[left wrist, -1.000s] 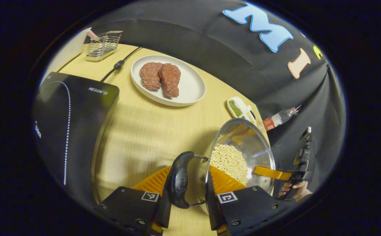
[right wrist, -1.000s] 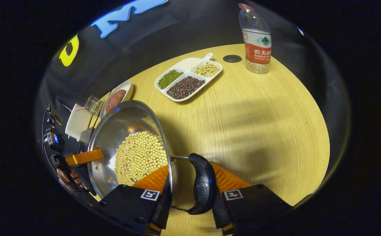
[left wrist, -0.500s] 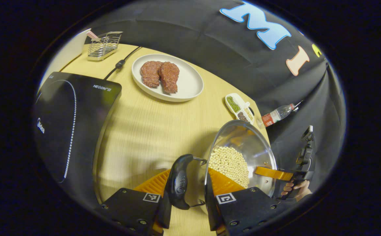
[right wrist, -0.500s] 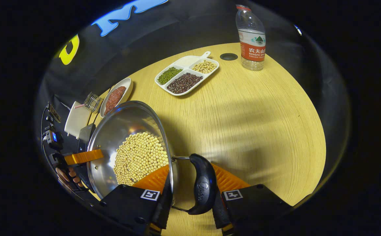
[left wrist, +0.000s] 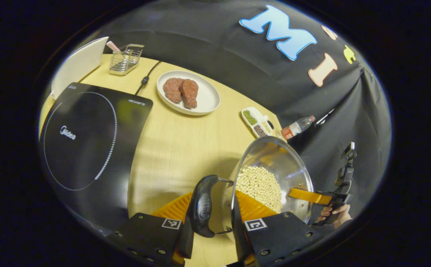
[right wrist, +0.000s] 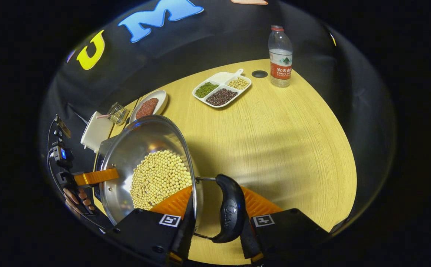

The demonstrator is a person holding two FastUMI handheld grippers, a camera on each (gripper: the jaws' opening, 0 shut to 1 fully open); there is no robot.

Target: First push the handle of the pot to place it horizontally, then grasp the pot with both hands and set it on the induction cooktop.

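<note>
While both tongs grip the pot (left wrist: 274, 174) by its rim, it hangs above the table (left wrist: 178, 141), with the induction cooktop (left wrist: 85, 141) well off to one side of it. Left tongs (left wrist: 209, 207) are clamped on the pot's wall next to a black side handle (left wrist: 202, 205); right tongs (right wrist: 215, 209) are clamped the same way by the opposite handle (right wrist: 230, 209). Soybeans (right wrist: 159, 178) lie heaped inside the pot. Beyond the pot sit a plate of meat (left wrist: 188, 92), a divided bean dish (right wrist: 222, 89) and a water bottle (right wrist: 280, 55).
</note>
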